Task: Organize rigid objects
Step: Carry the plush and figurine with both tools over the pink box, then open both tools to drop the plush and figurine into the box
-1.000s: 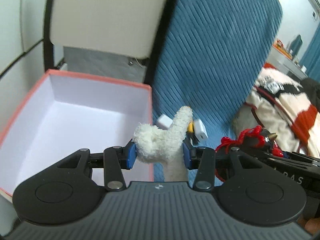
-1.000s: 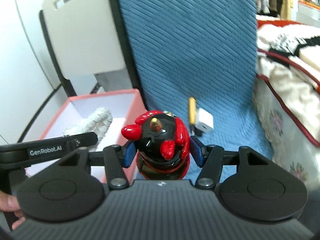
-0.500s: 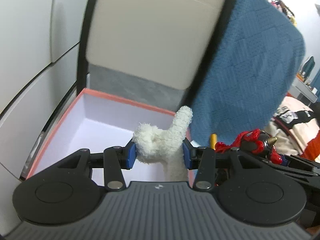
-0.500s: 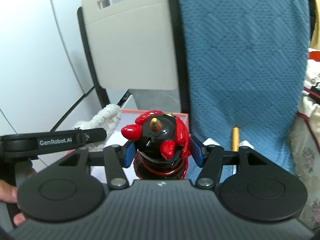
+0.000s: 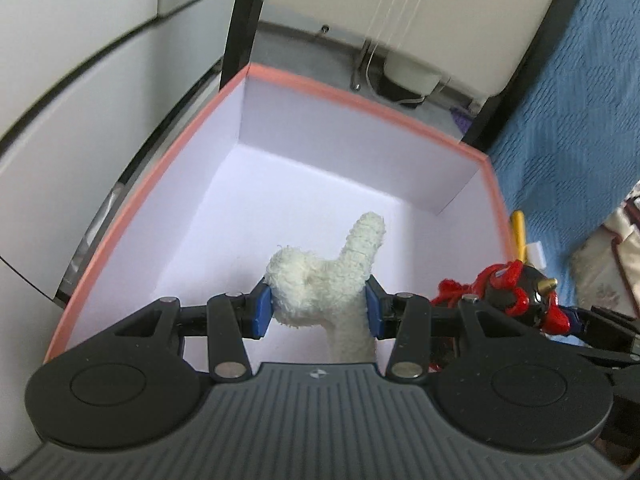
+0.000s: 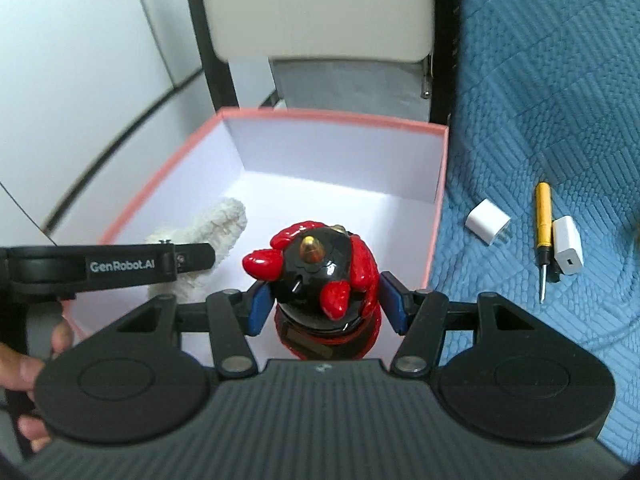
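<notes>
My left gripper (image 5: 316, 308) is shut on a white fuzzy toy (image 5: 324, 280) and holds it over the open pink-rimmed box (image 5: 360, 100) with a white inside. My right gripper (image 6: 324, 304) is shut on a black and red figurine (image 6: 320, 276) and holds it above the box (image 6: 332, 116) near its right wall. The white toy (image 6: 220, 224) and the left gripper's arm show at the left in the right wrist view. The figurine (image 5: 516, 292) shows at the right in the left wrist view. The box floor looks bare.
On the blue quilted cover (image 6: 540, 100) right of the box lie a white plug (image 6: 488, 222), a yellow-handled screwdriver (image 6: 543, 224) and a second white charger (image 6: 567, 250). A beige chair back (image 6: 312, 4) with black frame stands behind the box. White wall panels are at left.
Both grippers have moved left and tilted down, from over the blue cover to above the box, each still holding its object. The box interior now fills the views.
</notes>
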`<state>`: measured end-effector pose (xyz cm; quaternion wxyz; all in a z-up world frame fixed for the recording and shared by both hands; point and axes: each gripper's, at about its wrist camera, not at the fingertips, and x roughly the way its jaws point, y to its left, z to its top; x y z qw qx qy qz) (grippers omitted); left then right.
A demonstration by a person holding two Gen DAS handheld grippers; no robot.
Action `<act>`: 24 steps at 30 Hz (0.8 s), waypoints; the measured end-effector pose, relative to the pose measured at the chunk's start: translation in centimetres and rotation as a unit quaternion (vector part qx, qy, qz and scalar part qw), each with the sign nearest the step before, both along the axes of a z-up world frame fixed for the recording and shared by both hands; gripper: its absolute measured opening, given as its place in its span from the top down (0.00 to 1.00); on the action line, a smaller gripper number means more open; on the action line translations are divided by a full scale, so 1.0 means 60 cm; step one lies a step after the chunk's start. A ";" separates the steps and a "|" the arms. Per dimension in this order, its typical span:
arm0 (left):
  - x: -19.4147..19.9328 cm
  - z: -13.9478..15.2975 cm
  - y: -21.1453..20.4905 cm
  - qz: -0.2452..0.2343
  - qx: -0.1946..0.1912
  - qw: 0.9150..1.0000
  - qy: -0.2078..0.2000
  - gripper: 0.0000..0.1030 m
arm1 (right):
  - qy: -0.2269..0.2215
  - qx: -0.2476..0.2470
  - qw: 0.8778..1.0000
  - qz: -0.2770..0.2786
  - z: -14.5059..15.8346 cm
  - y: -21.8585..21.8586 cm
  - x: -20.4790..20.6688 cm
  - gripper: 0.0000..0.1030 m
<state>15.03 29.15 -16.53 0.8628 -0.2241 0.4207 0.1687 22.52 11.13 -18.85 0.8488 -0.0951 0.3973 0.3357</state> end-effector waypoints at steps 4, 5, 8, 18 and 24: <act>0.011 -0.026 0.014 0.005 -0.009 1.000 0.017 0.50 | 0.010 -0.015 1.000 -0.001 -0.024 0.020 0.001 0.41; 0.013 -0.031 0.014 0.002 -0.011 1.000 0.020 0.50 | 0.010 -0.019 1.000 0.000 -0.027 0.024 0.003 0.41; 0.014 -0.045 0.011 -0.003 -0.022 0.999 0.028 0.50 | 0.023 -0.018 1.000 -0.001 -0.033 0.025 0.009 0.41; 0.008 -0.017 0.004 0.001 -0.009 1.000 0.007 0.40 | 0.018 0.004 1.000 0.002 -0.004 0.015 0.007 0.41; -0.009 0.043 -0.019 -0.003 0.021 0.999 -0.028 0.40 | -0.015 0.059 0.998 -0.008 0.047 -0.024 -0.005 0.41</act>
